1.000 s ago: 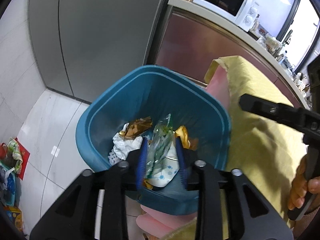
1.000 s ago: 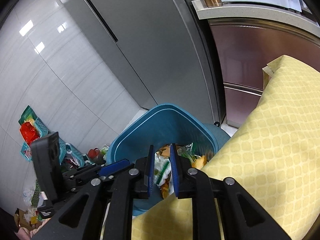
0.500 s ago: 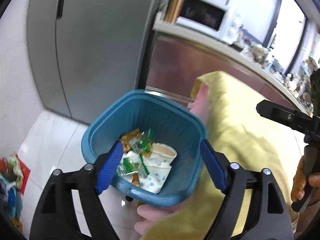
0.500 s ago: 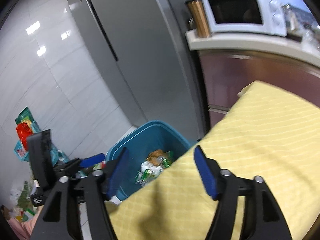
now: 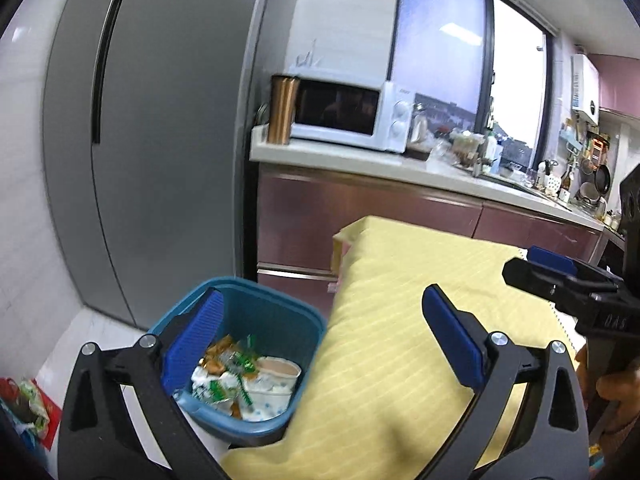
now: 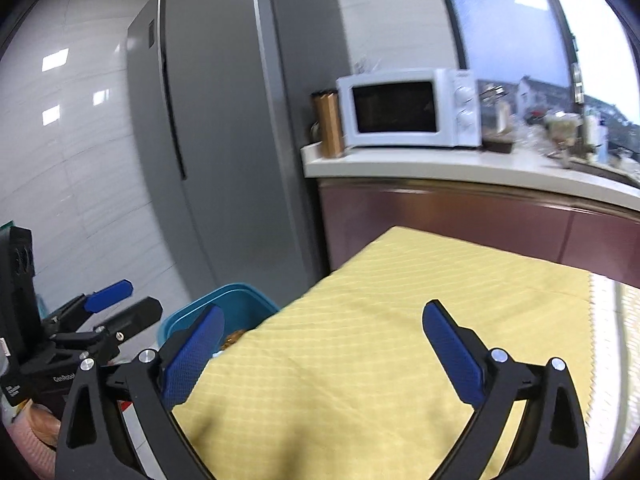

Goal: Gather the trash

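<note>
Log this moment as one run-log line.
left claw: opening, empty | right claw: opening, empty | blue bin: wrappers, paper cup inside

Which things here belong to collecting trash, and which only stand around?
Belong to the job:
blue bin
wrappers and paper cup inside it

Just standing around:
yellow tablecloth
microwave
fridge
copper canister

My left tongs [image 5: 320, 336] and right tongs [image 6: 322, 338] match: black forked frames, silver screws, ribbed blue pads [image 6: 452, 356], small white lettering.
</note>
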A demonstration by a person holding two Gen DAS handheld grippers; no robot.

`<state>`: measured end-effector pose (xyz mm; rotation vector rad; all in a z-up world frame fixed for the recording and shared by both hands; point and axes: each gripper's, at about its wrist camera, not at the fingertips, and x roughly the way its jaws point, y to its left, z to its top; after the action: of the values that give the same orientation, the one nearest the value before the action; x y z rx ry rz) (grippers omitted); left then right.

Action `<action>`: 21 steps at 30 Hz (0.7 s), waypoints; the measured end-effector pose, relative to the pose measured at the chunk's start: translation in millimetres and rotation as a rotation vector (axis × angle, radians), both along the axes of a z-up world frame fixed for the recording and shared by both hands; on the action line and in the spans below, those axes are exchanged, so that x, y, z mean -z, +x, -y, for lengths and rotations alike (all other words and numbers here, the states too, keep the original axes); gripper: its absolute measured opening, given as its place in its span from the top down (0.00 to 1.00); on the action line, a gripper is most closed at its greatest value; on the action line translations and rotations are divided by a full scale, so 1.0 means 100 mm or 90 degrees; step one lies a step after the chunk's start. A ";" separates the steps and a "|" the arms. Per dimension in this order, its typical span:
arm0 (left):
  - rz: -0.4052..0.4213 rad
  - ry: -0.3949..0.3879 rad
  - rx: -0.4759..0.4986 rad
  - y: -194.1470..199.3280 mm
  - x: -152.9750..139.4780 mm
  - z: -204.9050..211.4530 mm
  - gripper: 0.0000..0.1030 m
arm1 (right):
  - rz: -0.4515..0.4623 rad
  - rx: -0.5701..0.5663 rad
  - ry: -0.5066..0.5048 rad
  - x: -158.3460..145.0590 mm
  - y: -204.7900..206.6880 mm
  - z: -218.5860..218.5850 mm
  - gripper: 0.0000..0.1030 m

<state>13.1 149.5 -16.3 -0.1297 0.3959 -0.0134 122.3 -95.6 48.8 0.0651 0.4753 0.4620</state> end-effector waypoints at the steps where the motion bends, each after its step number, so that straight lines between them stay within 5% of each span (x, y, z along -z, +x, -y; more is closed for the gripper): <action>1: 0.011 0.004 0.002 -0.02 -0.02 0.07 0.05 | 0.010 0.016 0.002 0.01 -0.04 0.07 0.07; 21: 0.092 0.047 0.029 -0.26 -0.14 0.76 0.05 | 0.126 0.185 0.004 0.02 -0.66 0.75 0.07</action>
<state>-12.6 73.8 -2.1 -0.0470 0.2548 -0.0527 56.2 -170.4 47.1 0.0926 0.2636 0.1823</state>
